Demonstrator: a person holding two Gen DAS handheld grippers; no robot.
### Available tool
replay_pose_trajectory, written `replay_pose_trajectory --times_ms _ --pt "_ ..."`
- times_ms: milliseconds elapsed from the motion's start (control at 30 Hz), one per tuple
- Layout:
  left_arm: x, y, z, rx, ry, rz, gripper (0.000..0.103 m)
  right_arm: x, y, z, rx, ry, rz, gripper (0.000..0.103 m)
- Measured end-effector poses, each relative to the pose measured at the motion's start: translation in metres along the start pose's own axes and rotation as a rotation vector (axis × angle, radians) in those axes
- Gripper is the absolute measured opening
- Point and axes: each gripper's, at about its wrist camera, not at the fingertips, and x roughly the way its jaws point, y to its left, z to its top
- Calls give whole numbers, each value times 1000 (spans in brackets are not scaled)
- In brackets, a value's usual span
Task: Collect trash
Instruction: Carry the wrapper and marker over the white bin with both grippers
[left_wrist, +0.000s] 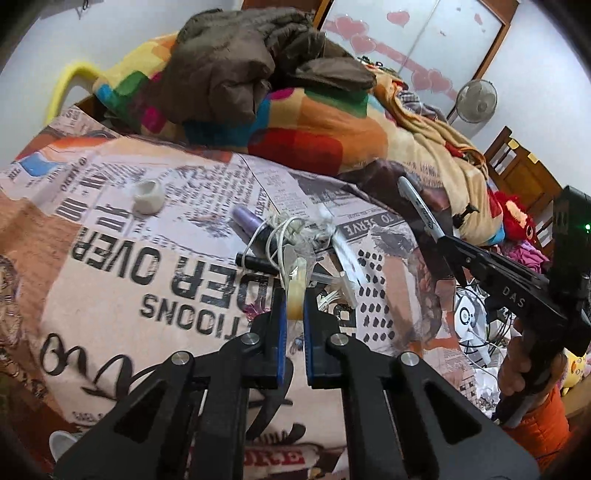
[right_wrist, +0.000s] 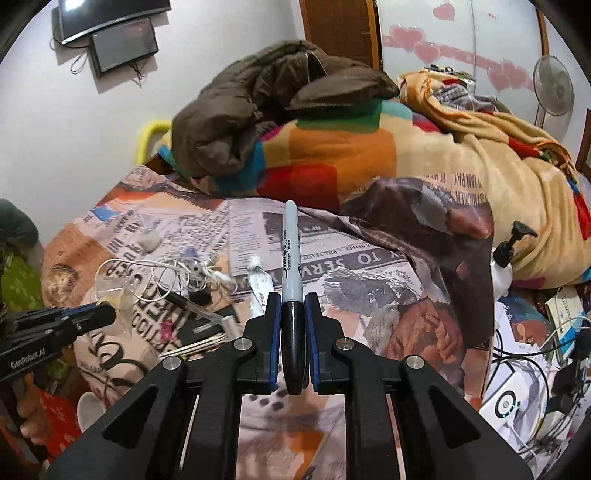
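My left gripper is shut on a crumpled clear plastic wrapper with a yellowish patch, held just above the newspaper-print bedsheet. It also shows in the right wrist view. My right gripper is shut on a black and grey permanent marker that sticks up past the fingers; the marker also shows in the left wrist view. Under the wrapper lies a tangle of white earphones, a purple tube, a black pen and a white plastic piece.
A white cap lies on the sheet to the left. A heap of coloured blankets and a brown jacket fills the back of the bed. Cables and a white device lie at the right. A fan stands by the wall.
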Motion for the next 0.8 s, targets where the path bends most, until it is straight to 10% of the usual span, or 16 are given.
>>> replay_pose_trajectory --times_ms 800 --pt "29 65 -54 -51 161 119 18 -11 33 -28 -25 37 60 12"
